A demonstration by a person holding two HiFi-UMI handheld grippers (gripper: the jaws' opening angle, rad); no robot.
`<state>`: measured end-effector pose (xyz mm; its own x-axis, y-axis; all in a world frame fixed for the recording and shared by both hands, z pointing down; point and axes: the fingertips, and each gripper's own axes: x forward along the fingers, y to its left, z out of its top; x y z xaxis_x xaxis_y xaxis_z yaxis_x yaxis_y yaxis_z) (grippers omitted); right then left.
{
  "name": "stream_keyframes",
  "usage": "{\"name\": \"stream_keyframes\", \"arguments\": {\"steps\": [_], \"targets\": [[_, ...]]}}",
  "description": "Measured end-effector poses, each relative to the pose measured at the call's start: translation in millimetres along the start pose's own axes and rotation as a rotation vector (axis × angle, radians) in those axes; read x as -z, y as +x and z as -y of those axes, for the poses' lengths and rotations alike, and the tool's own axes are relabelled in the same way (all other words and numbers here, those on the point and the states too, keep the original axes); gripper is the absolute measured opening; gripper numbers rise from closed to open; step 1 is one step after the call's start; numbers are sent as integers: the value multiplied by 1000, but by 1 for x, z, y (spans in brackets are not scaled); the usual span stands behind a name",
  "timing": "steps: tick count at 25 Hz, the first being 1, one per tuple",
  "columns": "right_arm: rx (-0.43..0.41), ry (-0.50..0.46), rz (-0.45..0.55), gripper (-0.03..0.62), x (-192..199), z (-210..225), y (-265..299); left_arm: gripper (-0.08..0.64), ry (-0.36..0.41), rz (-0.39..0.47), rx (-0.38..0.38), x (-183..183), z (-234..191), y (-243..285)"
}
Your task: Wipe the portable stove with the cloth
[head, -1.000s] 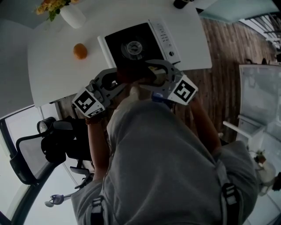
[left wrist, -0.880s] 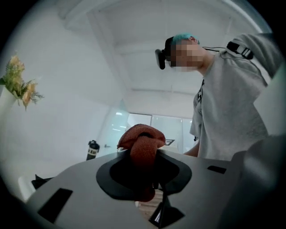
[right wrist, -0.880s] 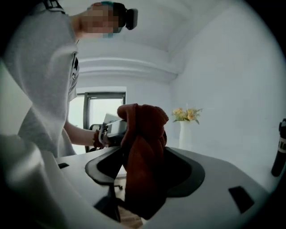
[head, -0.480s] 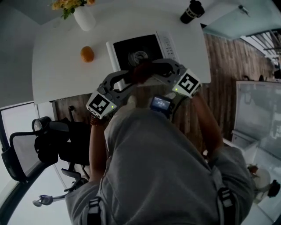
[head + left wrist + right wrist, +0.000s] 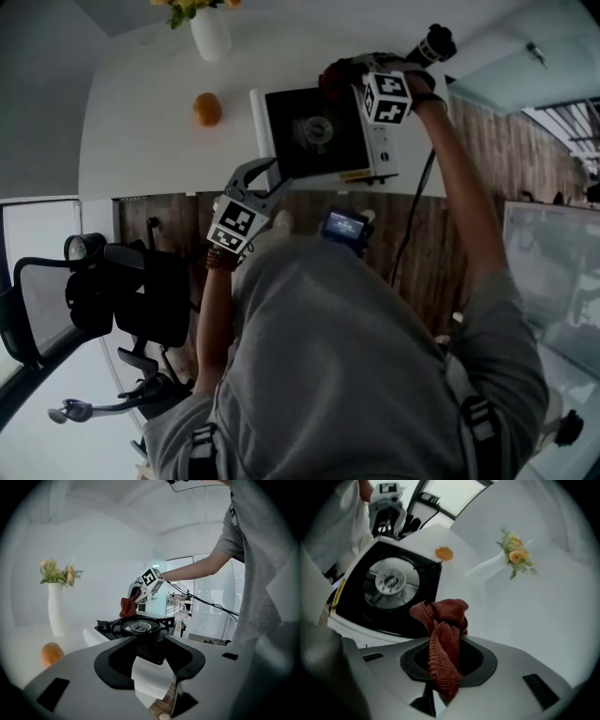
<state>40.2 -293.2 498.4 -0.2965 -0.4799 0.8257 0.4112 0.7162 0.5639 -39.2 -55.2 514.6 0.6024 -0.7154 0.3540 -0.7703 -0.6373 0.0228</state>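
Over the far edge of the stove (image 5: 314,141), the right gripper (image 5: 349,73) pinches the cloth (image 5: 445,639); the left gripper (image 5: 265,178) waits at the near left corner.
Right jaws have just been closing and now clamp the rust-red cloth, which bunches up out of them and hangs toward the stove's far rim; whether it touches the black top I cannot tell. Left jaws have just been opening and stand apart with nothing pinched, only the stove's near side showing beyond them. The stove sits on a white table (image 5: 141,122) near its front edge. An orange (image 5: 207,109) lies left of the stove, a white vase (image 5: 211,33) stands beyond the orange, and a dark bottle (image 5: 433,42) stands past the stove's far right corner.
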Motion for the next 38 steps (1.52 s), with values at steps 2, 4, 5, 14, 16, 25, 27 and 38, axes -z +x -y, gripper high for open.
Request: {"name": "stream_keyframes", "arguments": {"steps": [2,4,5,14,16,25,27,38], "targets": [[-41,-106,-80,87,2,-1,18,210,-24,-30,-26,8,-4,4],[-76,-154,-108,83,-4,-3,30,211,-48,-57,-29,15,-5,8],[-88,-171,-115,81,-9,-5,35,212,-66,-59,-17,17,-4,10],[-38,-263,-131,64,-55,-10,49,212,-98,-26,9,15,8,19],[-27,-234,-111,61,-67,-10,49,212,-83,-28,14,15,10,20],[6,-228,-56,57,-120,-11,50,212,-74,-25,31,15,13,21],[4,-222,-46,57,-128,-10,50,212,-69,-33,37,15,14,21],[-20,211,179,58,-141,3,44,214,-105,18,41,15,10,18]]}}
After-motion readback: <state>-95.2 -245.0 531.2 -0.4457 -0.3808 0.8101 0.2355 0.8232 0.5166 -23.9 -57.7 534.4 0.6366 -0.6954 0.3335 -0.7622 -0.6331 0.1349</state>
